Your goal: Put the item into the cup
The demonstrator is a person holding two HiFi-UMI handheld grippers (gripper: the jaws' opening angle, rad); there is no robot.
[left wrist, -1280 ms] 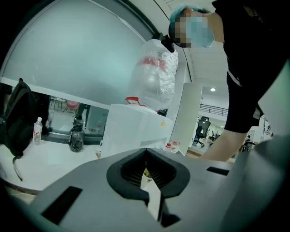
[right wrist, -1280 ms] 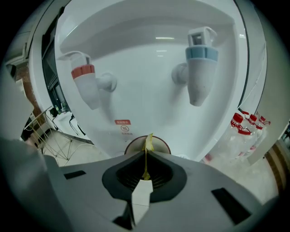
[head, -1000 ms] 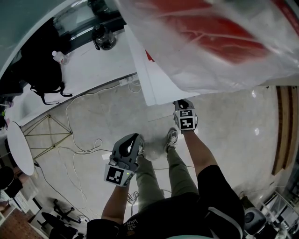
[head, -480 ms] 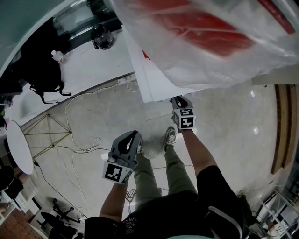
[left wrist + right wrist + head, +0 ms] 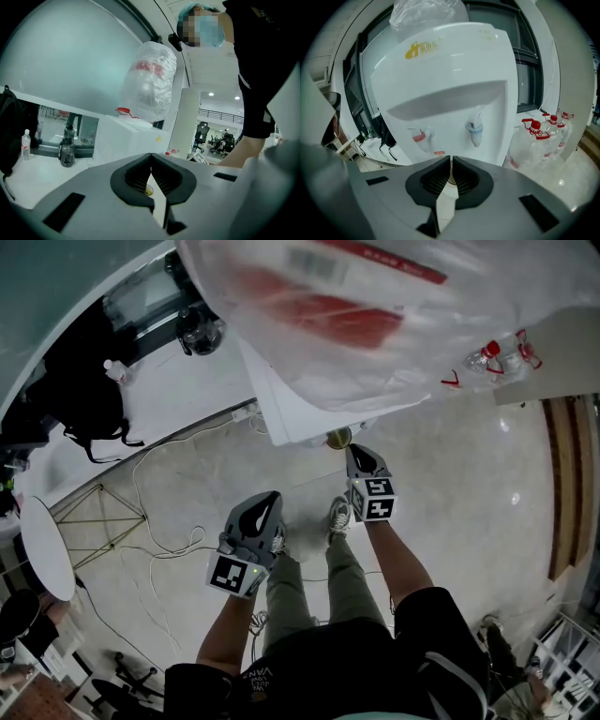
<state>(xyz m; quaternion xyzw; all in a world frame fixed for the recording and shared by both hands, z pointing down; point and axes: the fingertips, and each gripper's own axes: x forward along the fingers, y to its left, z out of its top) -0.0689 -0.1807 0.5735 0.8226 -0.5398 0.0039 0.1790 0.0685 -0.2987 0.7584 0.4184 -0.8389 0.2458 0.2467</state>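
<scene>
A small cup [image 5: 337,438] with a yellowish inside shows under the front edge of the white water dispenser [image 5: 281,409]. My right gripper [image 5: 355,450] points at the cup, its tip just short of the rim, jaws shut. In the right gripper view the jaws [image 5: 451,158] meet below the red tap [image 5: 419,137] and the blue tap [image 5: 475,131]; a pale bit of the cup [image 5: 451,177] shows behind them. My left gripper [image 5: 271,496] hangs lower left over the floor, shut and holding nothing. The left gripper view [image 5: 151,155] shows the cup [image 5: 148,190] far off.
A bottle wrapped in a clear bag [image 5: 375,315] tops the dispenser. Red-capped water bottles [image 5: 543,136] stand to its right. Cables [image 5: 169,521] trail over the floor on the left, near a white counter [image 5: 178,381] with a black bag [image 5: 89,399]. A person [image 5: 253,70] stands close by.
The view has tipped, so the dispenser's edge sits higher and the cup has come into sight at the right gripper's tip. Both grippers stay shut and have shifted only slightly.
</scene>
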